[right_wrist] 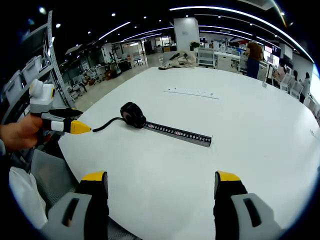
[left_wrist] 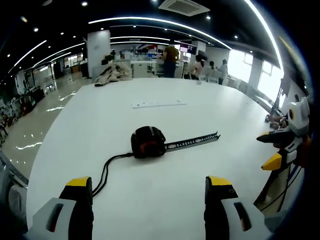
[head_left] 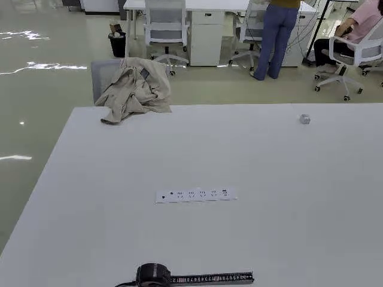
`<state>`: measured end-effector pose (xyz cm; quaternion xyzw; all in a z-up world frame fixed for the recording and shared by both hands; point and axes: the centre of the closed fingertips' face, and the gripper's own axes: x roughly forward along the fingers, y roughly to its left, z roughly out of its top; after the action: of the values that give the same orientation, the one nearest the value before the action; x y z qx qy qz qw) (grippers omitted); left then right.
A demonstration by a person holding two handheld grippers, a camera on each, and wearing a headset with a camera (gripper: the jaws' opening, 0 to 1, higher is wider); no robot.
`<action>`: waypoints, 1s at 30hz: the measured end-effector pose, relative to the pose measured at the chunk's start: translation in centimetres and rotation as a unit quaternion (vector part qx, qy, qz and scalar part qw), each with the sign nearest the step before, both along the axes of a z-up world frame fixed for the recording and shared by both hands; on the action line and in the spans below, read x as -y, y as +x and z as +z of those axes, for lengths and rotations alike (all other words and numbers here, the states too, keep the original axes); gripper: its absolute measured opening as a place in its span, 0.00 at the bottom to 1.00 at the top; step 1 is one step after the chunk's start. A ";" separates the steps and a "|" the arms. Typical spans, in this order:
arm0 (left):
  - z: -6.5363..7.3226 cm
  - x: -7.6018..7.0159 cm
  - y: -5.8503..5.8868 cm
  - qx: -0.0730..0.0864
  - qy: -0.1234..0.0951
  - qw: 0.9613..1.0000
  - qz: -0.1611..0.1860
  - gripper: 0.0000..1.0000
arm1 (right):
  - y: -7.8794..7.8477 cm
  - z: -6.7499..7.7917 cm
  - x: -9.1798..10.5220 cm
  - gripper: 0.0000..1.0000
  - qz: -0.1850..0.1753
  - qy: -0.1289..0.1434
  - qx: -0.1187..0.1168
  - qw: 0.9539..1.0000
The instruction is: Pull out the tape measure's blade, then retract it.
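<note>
across the middle of the head view, a broad white table (head_left: 119, 179) takes up most of the room. behind its far left corner stands a grey chair (head_left: 103, 73) with a beige jacket (head_left: 136, 88) slumped over it, one sleeve trailing onto the tabletop. further back, a person in jeans (head_left: 276, 36) stands at a row of white desks.

the left gripper (left_wrist: 148, 182) hangs over the near edge of the table, its two yellow-tipped jaws spread wide with nothing between them. the right gripper (right_wrist: 160, 176) does the same from the other side, its jaws also wide apart and empty. each gripper shows at the edge of the other's view, off the table's rim. a hand (right_wrist: 20, 132) grips the left one.

a white power strip (head_left: 196, 195) lies flat near the table's centre. the tape measure (head_left: 153, 275) sits close to the near edge, well short of the strip, between the two grippers and touching neither. its black case has a red face on the side turned toward the left gripper. its blade (head_left: 212, 278) is drawn out a short way and lies flat on the table, pointing toward the right gripper's side. a thin black cord (left_wrist: 107, 167) curls from the case's other end. a small silvery object (head_left: 304, 119) rests far off, near the table's far right.
</note>
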<state>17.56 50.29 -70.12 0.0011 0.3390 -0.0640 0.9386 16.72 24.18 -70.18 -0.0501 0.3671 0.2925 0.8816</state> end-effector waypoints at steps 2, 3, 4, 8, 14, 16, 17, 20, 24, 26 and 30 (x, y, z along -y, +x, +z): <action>-0.1 0.1 -0.1 0.001 0.002 1.000 0.003 0.90 | -0.1 0.0 0.1 0.90 0.000 0.000 0.000 1.000; -0.1 0.2 -0.2 0.002 0.004 1.000 0.002 0.89 | -0.1 0.1 0.1 0.90 0.000 0.000 0.000 1.000; 0.0 0.4 -0.3 0.003 0.004 1.000 0.001 0.89 | -0.2 0.1 0.1 0.90 0.000 0.001 -0.002 1.000; 0.3 1.0 -0.3 0.004 -0.001 1.000 0.003 0.89 | -0.2 0.2 0.1 0.89 -0.001 0.001 -0.002 1.000; 0.5 1.2 -0.2 0.006 -0.008 1.000 0.014 0.90 | -0.2 0.2 0.1 0.89 0.000 -0.001 -0.002 1.000; 0.6 1.3 -0.2 0.006 -0.008 1.000 0.017 0.90 | -0.2 0.0 0.2 0.89 -0.002 -0.001 -0.002 1.000; 0.6 1.4 -0.2 0.005 -0.008 1.000 0.017 0.90 | -0.3 0.0 0.2 0.89 -0.002 -0.001 -0.002 1.000; 0.5 1.7 0.0 0.005 -0.009 1.000 0.022 0.90 | -0.2 -0.5 0.0 0.88 0.000 -0.001 -0.003 1.000; 0.3 2.2 0.3 0.004 -0.010 1.000 0.021 0.89 | 0.0 -0.9 -0.2 0.88 0.010 -0.010 -0.004 1.000; 0.3 2.5 0.4 0.001 -0.013 1.000 0.021 0.89 | 0.2 -1.2 -0.3 0.87 0.017 -0.009 -0.005 1.000; 0.1 2.7 1.1 0.000 -0.013 1.000 0.024 0.89 | 0.7 -1.6 -0.5 0.86 0.029 -0.013 -0.002 0.999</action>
<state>18.68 47.59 -69.99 -0.0190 0.3379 -0.0463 0.9399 17.38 24.73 -71.75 -0.0716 0.3706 0.3132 0.8715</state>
